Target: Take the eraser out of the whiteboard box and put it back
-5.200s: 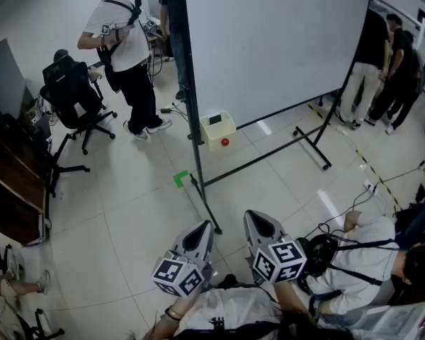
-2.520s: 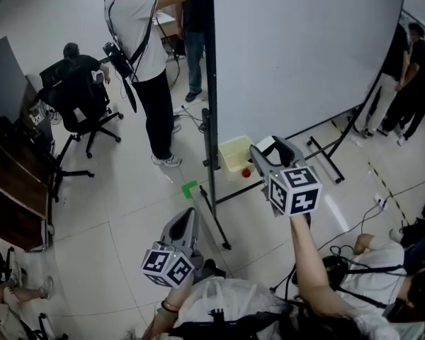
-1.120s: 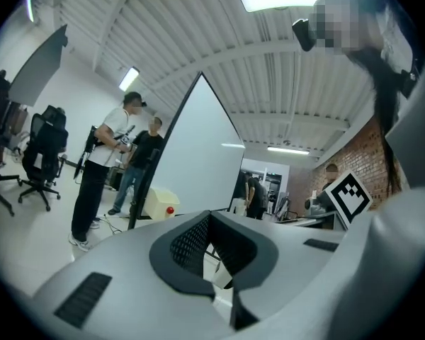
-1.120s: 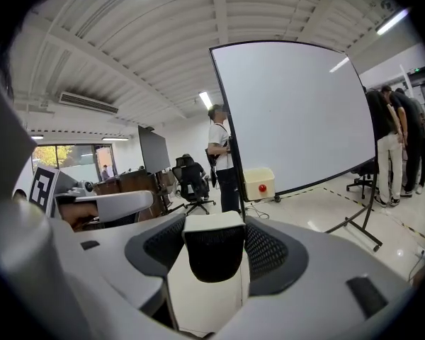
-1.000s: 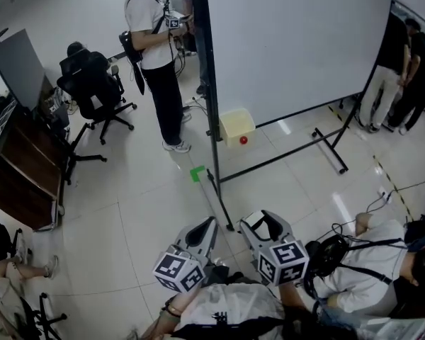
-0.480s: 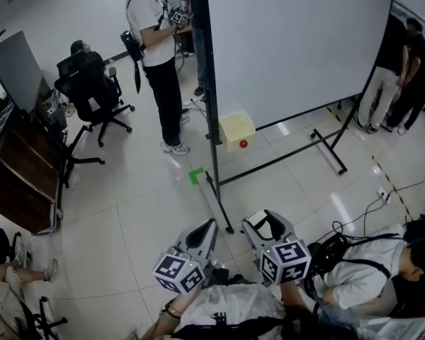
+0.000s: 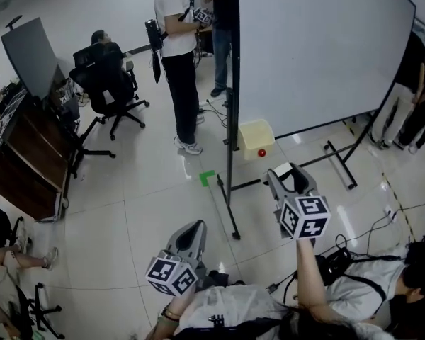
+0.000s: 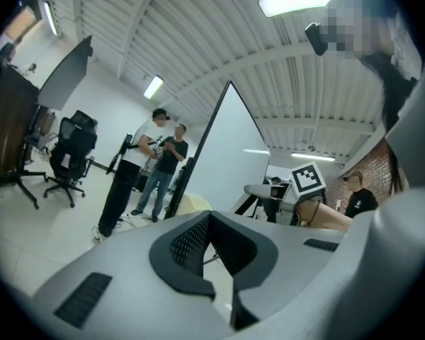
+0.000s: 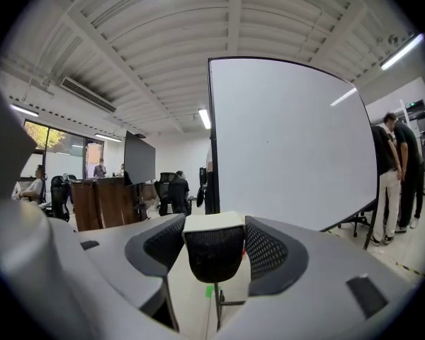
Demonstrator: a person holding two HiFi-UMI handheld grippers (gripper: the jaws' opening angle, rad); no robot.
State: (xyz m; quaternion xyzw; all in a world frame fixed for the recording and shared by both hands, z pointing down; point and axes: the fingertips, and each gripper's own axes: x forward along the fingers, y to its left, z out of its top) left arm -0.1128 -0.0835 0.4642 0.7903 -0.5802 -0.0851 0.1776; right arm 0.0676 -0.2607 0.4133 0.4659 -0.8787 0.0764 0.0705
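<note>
whiteboard (image 7: pixel 319 48): one, blank, upright on a dark stand with floor feet.
whiteboard box (image 7: pixel 256 137): one, pale yellow, a red dot on its front; it sits at the foot of the whiteboard, just beside the dark post.
left gripper (image 7: pixel 196 225): one of two grippers; low and near the person's body, jaws closed against each other with nothing between them.
right gripper (image 7: pixel 289 176): the second; held up in front of the whiteboard, jaws clamped on the eraser from both sides.
eraser (image 9: pixel 212 250): one, black body with a white top; it is between the right gripper's pads, in the air and outside the box.
standing people at the board's left edge: two, one in a white top (image 7: pixel 177 41), one in dark clothes behind.
office chair (image 7: pixel 106 83): one, black, with someone seated in it.
green floor mark (image 7: pixel 207 178): one, near the stand's foot.
</note>
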